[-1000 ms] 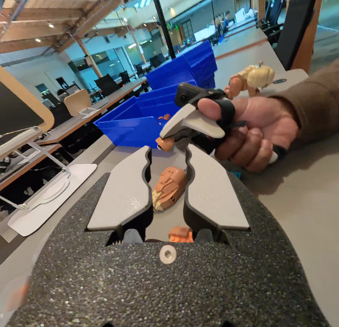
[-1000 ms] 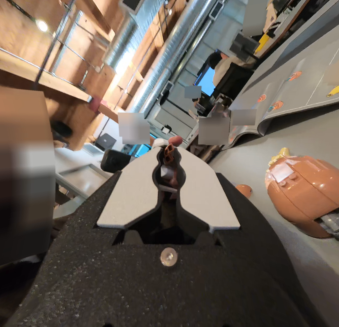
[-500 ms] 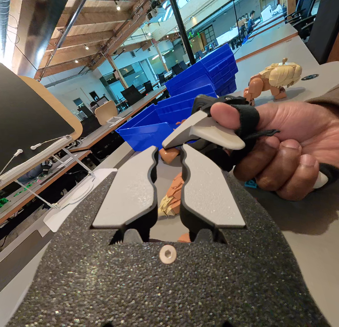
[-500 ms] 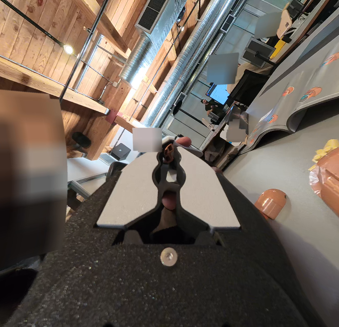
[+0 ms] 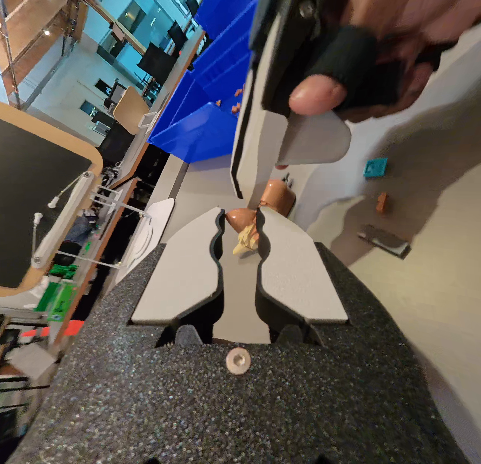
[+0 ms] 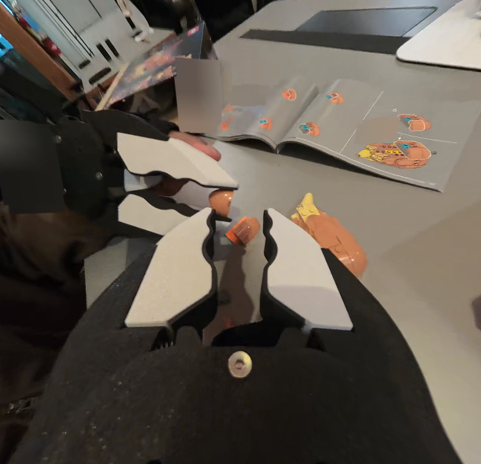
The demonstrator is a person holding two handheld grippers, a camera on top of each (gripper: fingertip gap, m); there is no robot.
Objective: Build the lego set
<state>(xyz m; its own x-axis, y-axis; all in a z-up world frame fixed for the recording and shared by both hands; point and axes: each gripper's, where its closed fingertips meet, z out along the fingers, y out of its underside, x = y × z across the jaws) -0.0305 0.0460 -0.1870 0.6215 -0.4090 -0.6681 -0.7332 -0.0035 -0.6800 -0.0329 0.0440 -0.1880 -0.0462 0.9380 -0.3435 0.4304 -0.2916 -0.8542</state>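
Note:
My left gripper [image 5: 239, 214] is shut on a small brown rounded piece [image 5: 238, 218] at its fingertips; in the right wrist view it [image 6: 231, 202] reaches in from the left with that piece [image 6: 221, 200]. My right gripper [image 6: 238, 213] is open just above the table, and a brown dome piece with an orange base [image 6: 243, 232] lies between its fingertips. In the left wrist view it [image 5: 250, 191] points down just beyond my left fingertips. The brown lego body [image 6: 335, 245] with a yellow end [image 6: 307, 206] lies just right of my right gripper; it also shows in the left wrist view [image 5: 278, 196].
An open instruction booklet [image 6: 338, 128] lies behind the pieces, with a box [image 6: 156, 68] to its left. Blue bins [image 5: 203, 133] stand at the far table edge. A teal piece [image 5: 374, 167], a small brown brick [image 5: 381, 202] and a dark flat part [image 5: 382, 240] lie to the right. Both grippers' tips are close together, under 4 cm apart. About 9 cm separates my left fingertips from the small brown brick [image 5: 381, 202].
My right gripper has let go of the small brown piece, opened and tipped down toward the table. My left gripper has closed on that piece. Both views have swung down.

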